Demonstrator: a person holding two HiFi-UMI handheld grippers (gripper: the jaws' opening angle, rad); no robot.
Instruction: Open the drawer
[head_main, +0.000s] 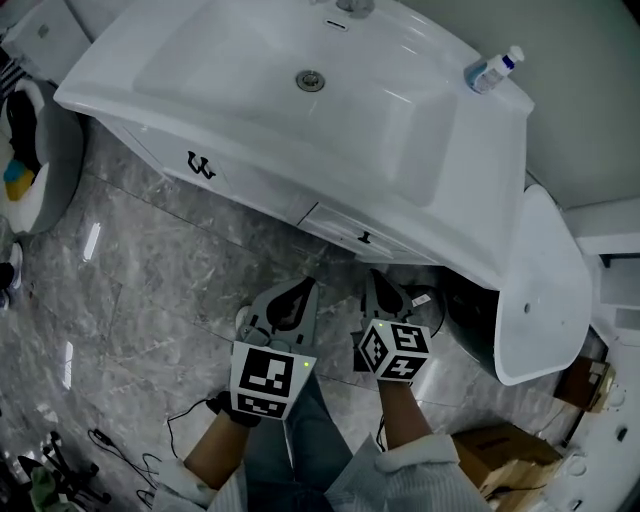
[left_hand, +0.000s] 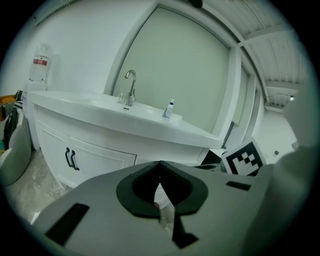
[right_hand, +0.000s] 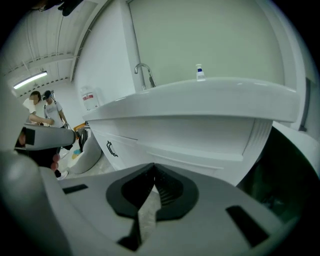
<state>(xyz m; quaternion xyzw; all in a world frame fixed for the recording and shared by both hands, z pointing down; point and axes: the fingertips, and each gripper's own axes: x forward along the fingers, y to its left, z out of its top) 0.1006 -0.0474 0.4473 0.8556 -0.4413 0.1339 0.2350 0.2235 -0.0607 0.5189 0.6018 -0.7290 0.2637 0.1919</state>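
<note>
White drawer (head_main: 338, 226) closed | black handle (head_main: 365, 238) | bottle (head_main: 492, 70) blue label unreadable

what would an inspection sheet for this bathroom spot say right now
surface: grey marbled floor tiles.
job's things: white drawer under the basin, shut; its small dark handle untouched.
clutter: small bottle on the counter's right end; cardboard box at lower right.
grippers: left gripper and right gripper both shut, empty, short of the drawer front.
cables: black cables on the floor at lower left.
surroundings: cabinet door handles left of the drawer; white fixture at right; two people far off in the right gripper view.
</note>
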